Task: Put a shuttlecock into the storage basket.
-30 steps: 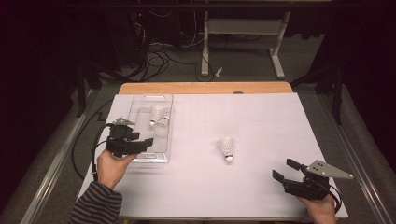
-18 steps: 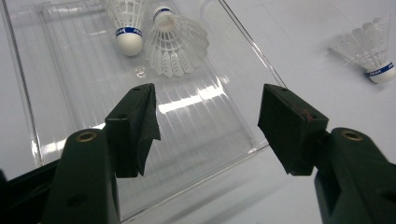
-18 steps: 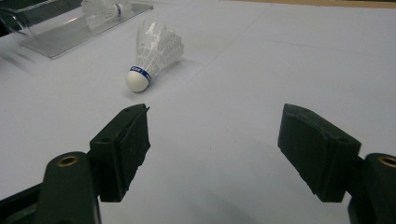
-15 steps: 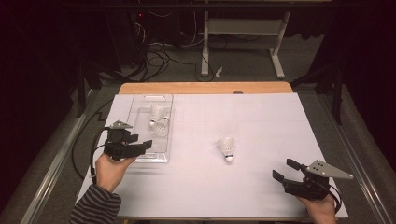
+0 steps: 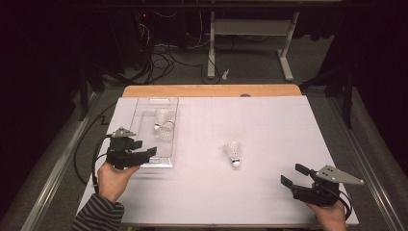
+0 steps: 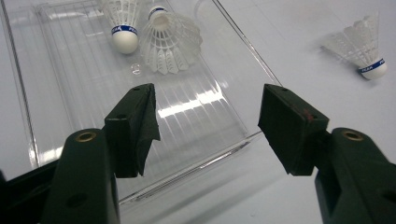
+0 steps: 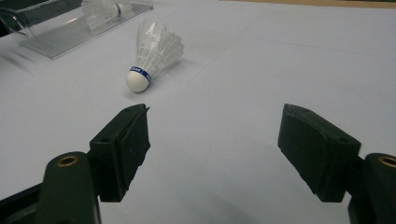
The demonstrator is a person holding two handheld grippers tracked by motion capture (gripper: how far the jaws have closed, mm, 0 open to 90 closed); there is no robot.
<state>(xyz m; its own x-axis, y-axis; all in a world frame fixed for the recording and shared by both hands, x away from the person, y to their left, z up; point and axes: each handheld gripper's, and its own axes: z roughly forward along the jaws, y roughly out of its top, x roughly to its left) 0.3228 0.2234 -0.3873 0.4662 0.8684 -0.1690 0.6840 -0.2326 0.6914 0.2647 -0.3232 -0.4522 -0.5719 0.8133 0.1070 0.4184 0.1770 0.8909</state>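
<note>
A clear plastic tray [image 5: 144,113] lies at the table's left and holds two white shuttlecocks [image 5: 163,126] at its far half. In the left gripper view the pair of shuttlecocks [image 6: 169,43] lies beyond the jaws inside the tray [image 6: 84,88]. My left gripper [image 5: 148,155] hovers open over the tray's near end, nothing between its pads. A third shuttlecock [image 5: 233,153] lies loose on the white table cover, cork toward me. My right gripper [image 5: 292,175] rests open near the front right, with that shuttlecock [image 7: 152,58] ahead and left of its jaws.
The white cover [image 5: 269,125] spans the wooden table [image 5: 211,90]. Behind the table stand a desk frame [image 5: 250,33] and floor cables [image 5: 159,57]. A cable [image 5: 84,159] trails from the left gripper off the table's left edge.
My left gripper has drifted slightly back toward the tray's near left corner. The right gripper and all shuttlecocks stay where they were.
</note>
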